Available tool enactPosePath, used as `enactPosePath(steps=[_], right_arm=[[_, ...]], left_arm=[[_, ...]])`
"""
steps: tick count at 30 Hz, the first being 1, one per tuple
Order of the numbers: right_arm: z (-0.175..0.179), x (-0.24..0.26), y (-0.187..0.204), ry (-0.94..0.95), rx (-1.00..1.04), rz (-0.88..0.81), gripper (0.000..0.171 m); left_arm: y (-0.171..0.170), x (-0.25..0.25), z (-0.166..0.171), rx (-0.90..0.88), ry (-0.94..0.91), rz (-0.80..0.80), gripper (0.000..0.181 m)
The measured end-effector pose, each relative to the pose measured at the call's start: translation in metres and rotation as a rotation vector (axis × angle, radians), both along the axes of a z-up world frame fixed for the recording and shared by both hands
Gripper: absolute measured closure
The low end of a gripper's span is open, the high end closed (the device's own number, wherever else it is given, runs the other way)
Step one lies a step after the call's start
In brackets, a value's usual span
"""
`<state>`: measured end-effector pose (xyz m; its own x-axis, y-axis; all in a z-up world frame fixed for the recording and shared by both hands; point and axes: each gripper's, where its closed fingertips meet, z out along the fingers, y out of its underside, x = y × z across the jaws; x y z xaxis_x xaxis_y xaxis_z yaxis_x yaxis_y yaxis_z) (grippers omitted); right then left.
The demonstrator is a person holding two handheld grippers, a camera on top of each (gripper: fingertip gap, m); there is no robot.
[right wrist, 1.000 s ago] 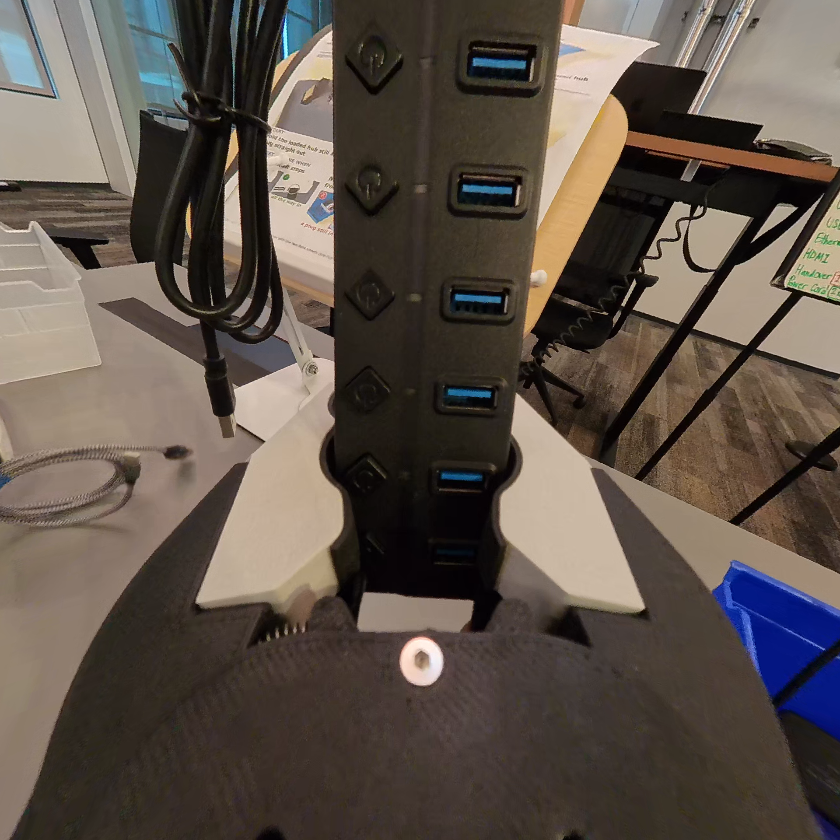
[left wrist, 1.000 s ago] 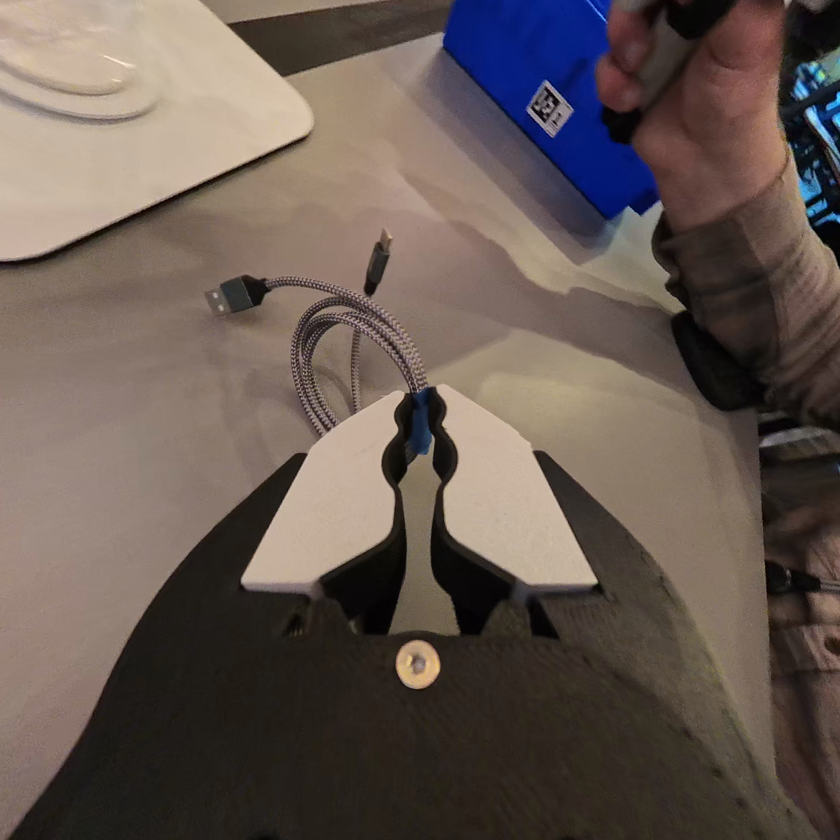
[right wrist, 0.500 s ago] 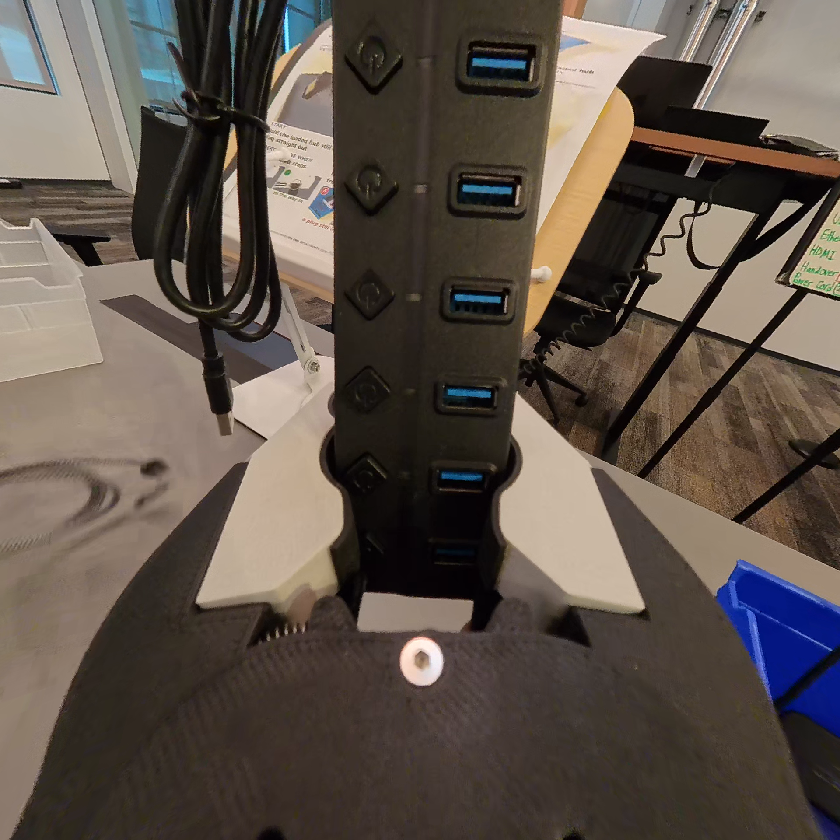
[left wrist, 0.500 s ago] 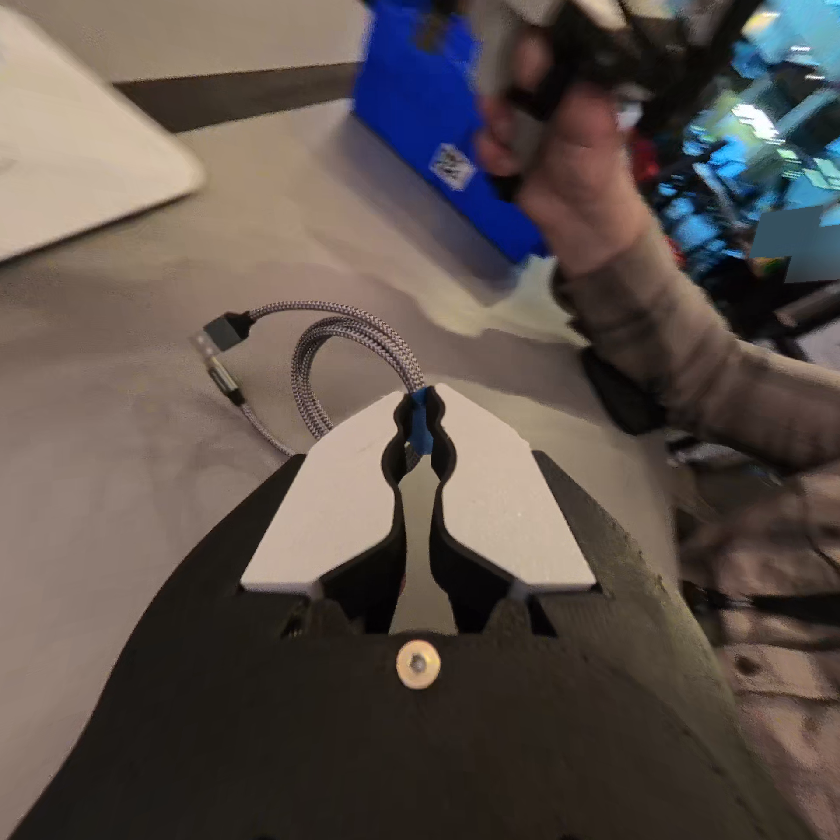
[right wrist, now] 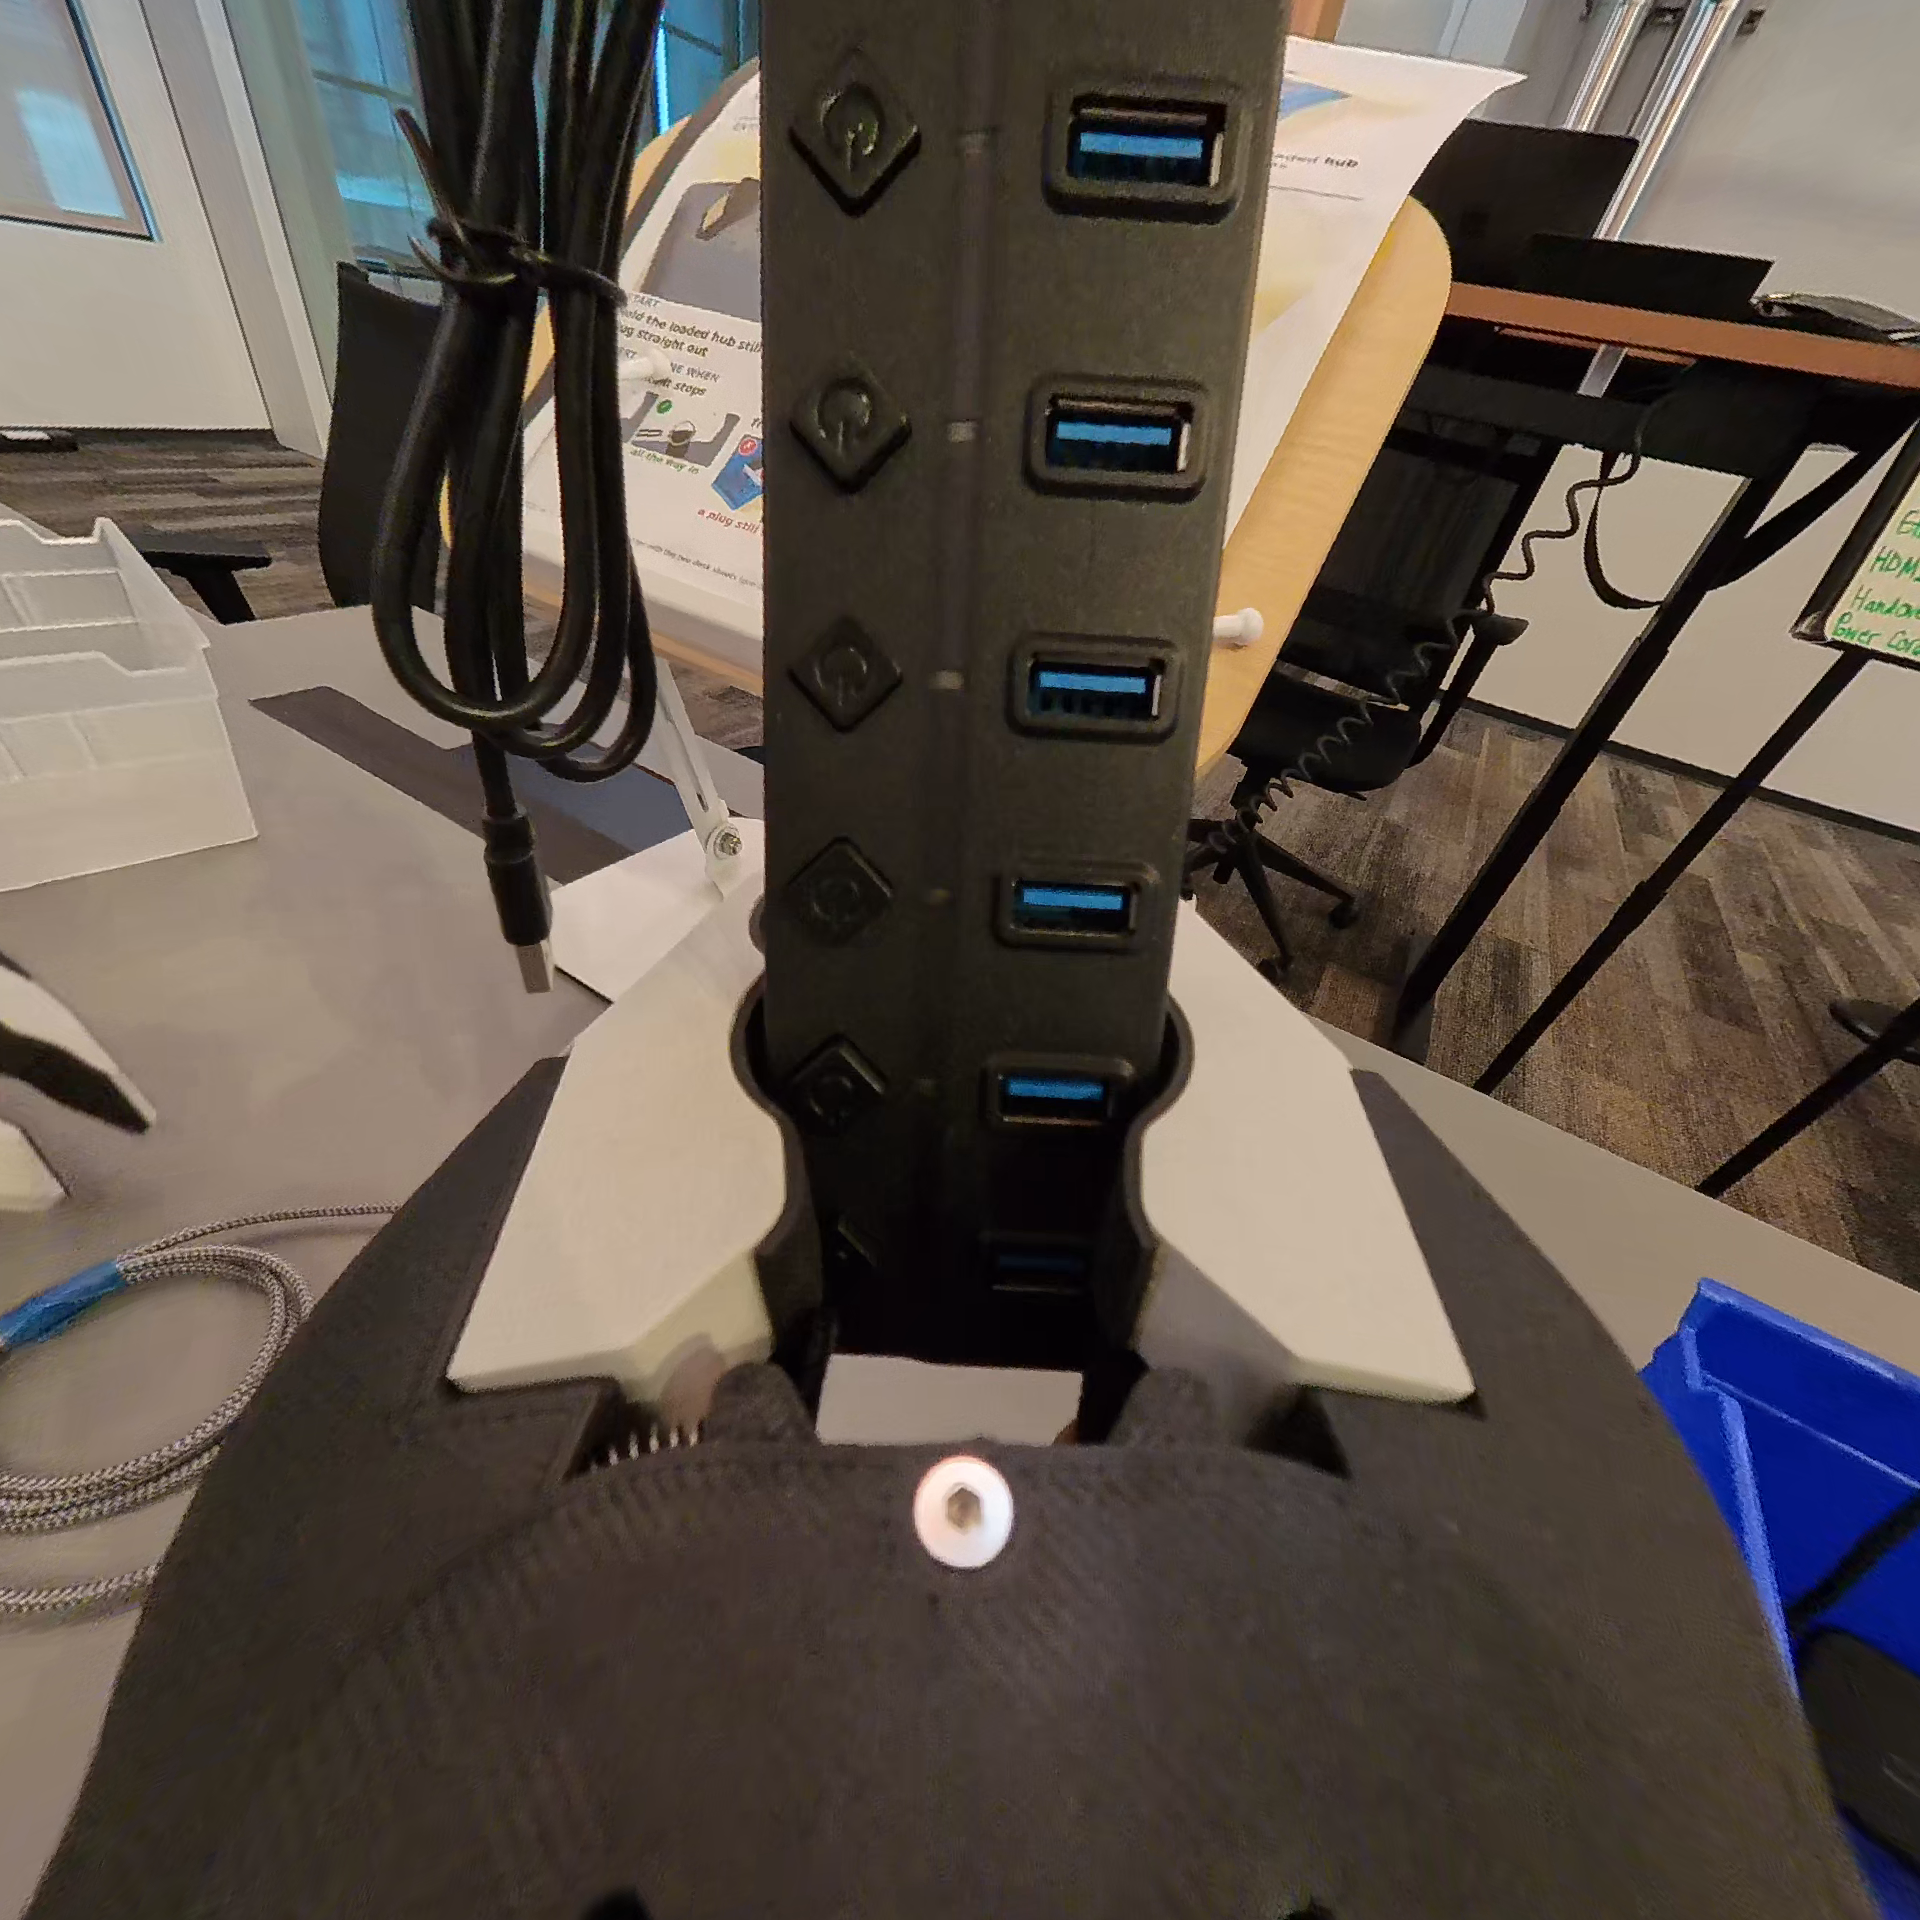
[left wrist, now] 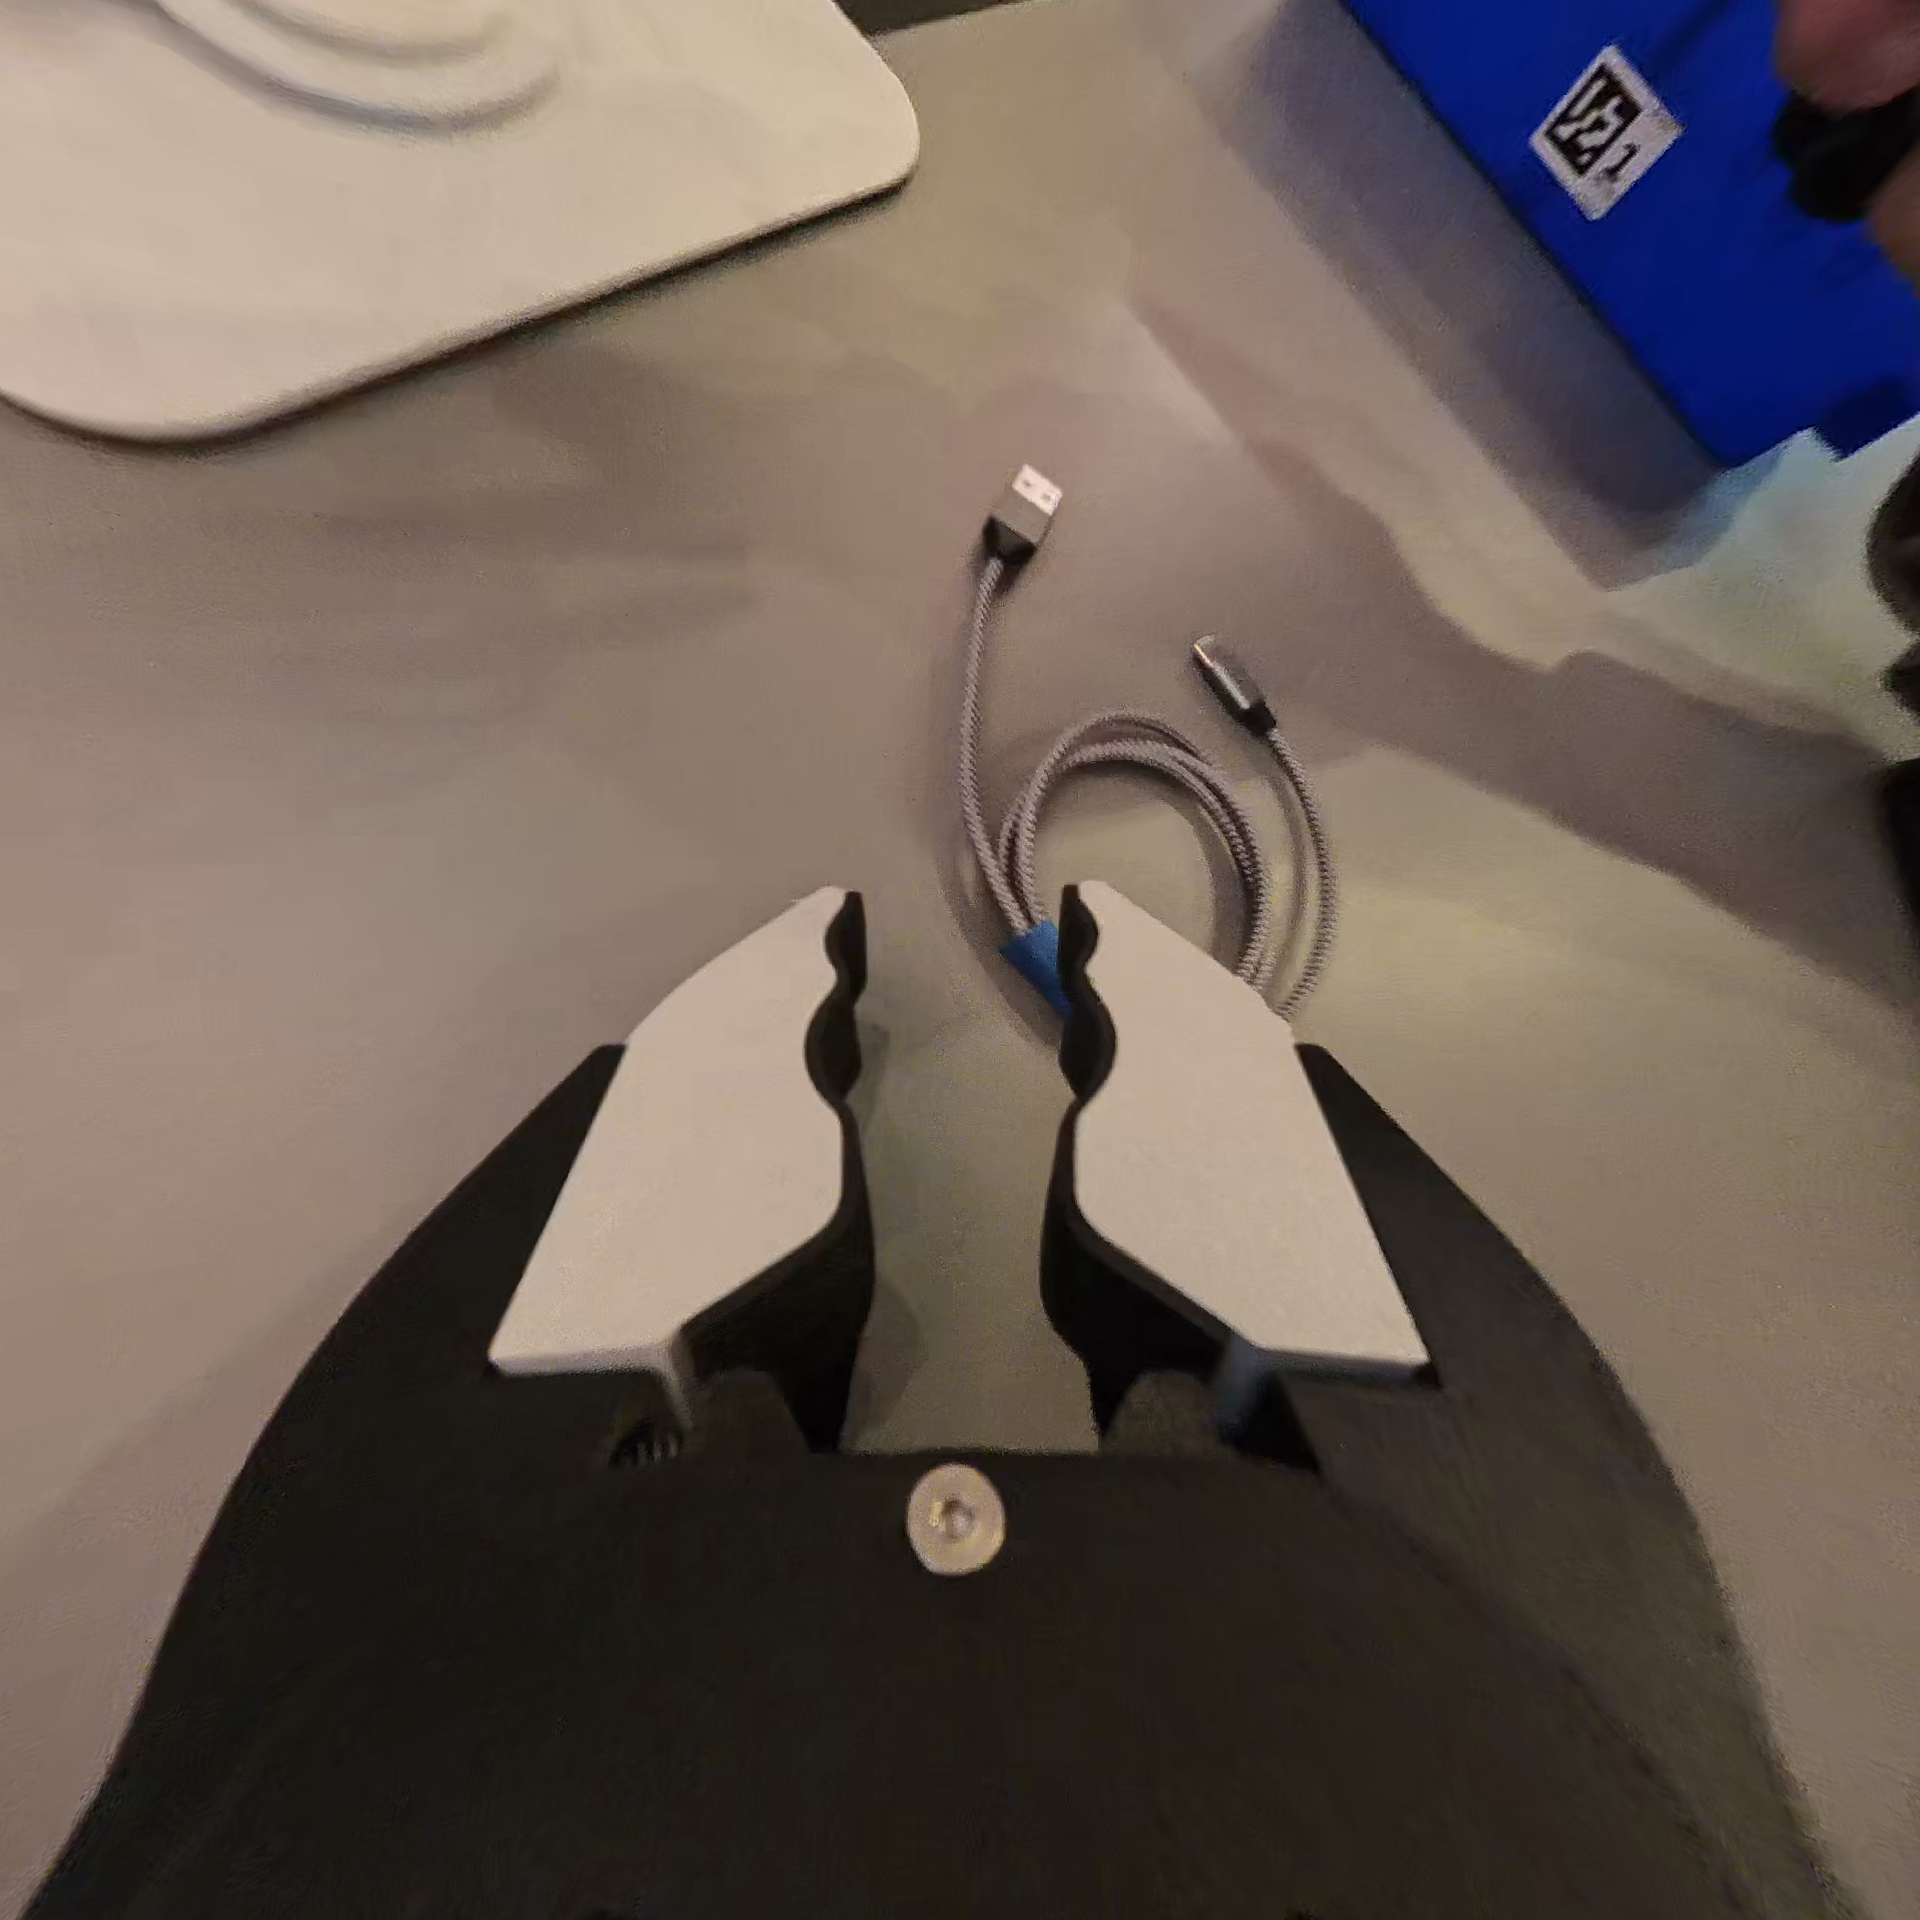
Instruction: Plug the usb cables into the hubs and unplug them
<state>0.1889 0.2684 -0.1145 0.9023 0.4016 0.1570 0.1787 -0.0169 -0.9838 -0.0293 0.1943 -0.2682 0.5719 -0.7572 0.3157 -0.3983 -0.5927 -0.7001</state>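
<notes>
Braided USB cable [left wrist: 1164, 831] is observed coiled on the grey table [left wrist: 416, 727], released beneath the spread left gripper [left wrist: 961, 914]. Black hub [right wrist: 997, 623] is held upright, clamped by the right gripper [right wrist: 961, 1049].

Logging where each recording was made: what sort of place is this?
Probably an office or lab workspace: desks, an office chair, a whiteboard and a wood-look floor.

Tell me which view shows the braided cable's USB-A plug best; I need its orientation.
Left wrist view: the plug lies in full sight on the table. Right wrist view shows only part of the cable, no plug.
</notes>
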Motion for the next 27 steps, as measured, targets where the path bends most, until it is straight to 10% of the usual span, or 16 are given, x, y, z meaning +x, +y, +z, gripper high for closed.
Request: enactPosePath(steps=[5,17,27], right_arm=[[-0.006,-0.001,0.001,-0.011,-0.009,0.0,0.109],[-0.005,0.001,0.003,-0.006,-0.005,0.003,0.109],[-0.014,-0.005,0.004,0.003,-0.035,0.033,0.109]], left_arm=[[0.019,0.033,0.047,0.494,0.147,-0.113,0.151],[0.047,0.086,-0.027,0.48,0.418,-0.415,0.154],[0.045,0.086,-0.005,0.511,0.369,-0.417,0.175]])
